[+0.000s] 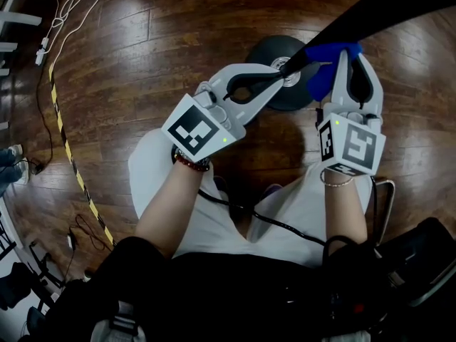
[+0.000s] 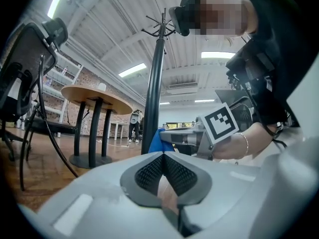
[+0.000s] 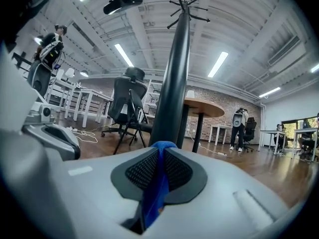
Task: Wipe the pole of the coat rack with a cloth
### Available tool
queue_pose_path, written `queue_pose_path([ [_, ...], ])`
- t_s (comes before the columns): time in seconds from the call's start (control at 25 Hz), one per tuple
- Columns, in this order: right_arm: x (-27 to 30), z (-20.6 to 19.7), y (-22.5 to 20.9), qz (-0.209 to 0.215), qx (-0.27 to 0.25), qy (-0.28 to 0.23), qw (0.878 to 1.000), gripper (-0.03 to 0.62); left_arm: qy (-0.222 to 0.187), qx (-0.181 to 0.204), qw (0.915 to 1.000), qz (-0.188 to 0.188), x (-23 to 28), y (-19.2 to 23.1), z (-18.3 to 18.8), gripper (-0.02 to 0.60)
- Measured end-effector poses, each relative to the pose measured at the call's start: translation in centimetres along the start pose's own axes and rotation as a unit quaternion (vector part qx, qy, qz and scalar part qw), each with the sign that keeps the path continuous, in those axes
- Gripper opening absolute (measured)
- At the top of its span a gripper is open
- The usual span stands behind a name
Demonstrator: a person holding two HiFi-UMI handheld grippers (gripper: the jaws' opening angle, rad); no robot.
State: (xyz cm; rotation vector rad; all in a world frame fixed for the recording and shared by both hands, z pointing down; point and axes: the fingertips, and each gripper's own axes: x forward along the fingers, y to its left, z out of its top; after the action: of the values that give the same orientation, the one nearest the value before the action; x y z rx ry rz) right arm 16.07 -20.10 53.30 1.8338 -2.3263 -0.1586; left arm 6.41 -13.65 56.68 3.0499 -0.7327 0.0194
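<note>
A blue cloth [image 3: 157,183] is clamped between the pads of the right gripper [image 3: 160,152]. Its folded edge is pushed up just past the tips, and the rest is trailed back through the gap. The jaws of the left gripper [image 2: 163,156] are brought together with their pads meeting at the tips, and nothing is held between them.

Just beyond both pairs of tips the dark pole [image 3: 174,83] of the coat rack is seen. The cloth is held against its lower part, on the right side. The tips of the left gripper are set close to the pole on the opposite side. Whether they touch it cannot be told. From the head view the round black base [image 1: 265,52] is seen directly beneath the two grippers, standing on a dark wooden floor [image 1: 157,41].

Farther off, a white cable [image 1: 70,7] is laid in loops on the floor, and a strip of yellow-and-black tape [image 1: 68,148] is run across the boards. Behind the pole, a black office chair [image 3: 130,96] and a round wooden table [image 3: 207,107] are placed. Long ceiling lights are seen overhead.
</note>
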Motion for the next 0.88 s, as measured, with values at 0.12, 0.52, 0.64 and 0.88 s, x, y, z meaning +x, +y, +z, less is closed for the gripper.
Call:
queue_pose_path([
  [0.12,0.1,0.0,0.0,0.015,-0.001,-0.005,1.0,0.021,0.004,0.004,1.0,-0.005,0.2,-0.2,0.0,-0.006],
  [0.52,-0.2,0.4,-0.4,0.06,0.025,-0.025,0.998,0.025,0.009,0.005,0.9998,-0.018,0.9,-0.9,-0.6,-0.006],
  [0.64,-0.2,2.8,-2.6,0.061,0.059,-0.053,0.995,0.02,0.012,-0.011,0.9998,-0.013,0.6,-0.7,-0.8,-0.006],
  [0.88,-0.1,11.7,-5.7,0.12,0.008,-0.14,0.983,0.02,-0.04,-0.072,0.9965,0.013,0.6,1.0,-0.1,-0.006],
])
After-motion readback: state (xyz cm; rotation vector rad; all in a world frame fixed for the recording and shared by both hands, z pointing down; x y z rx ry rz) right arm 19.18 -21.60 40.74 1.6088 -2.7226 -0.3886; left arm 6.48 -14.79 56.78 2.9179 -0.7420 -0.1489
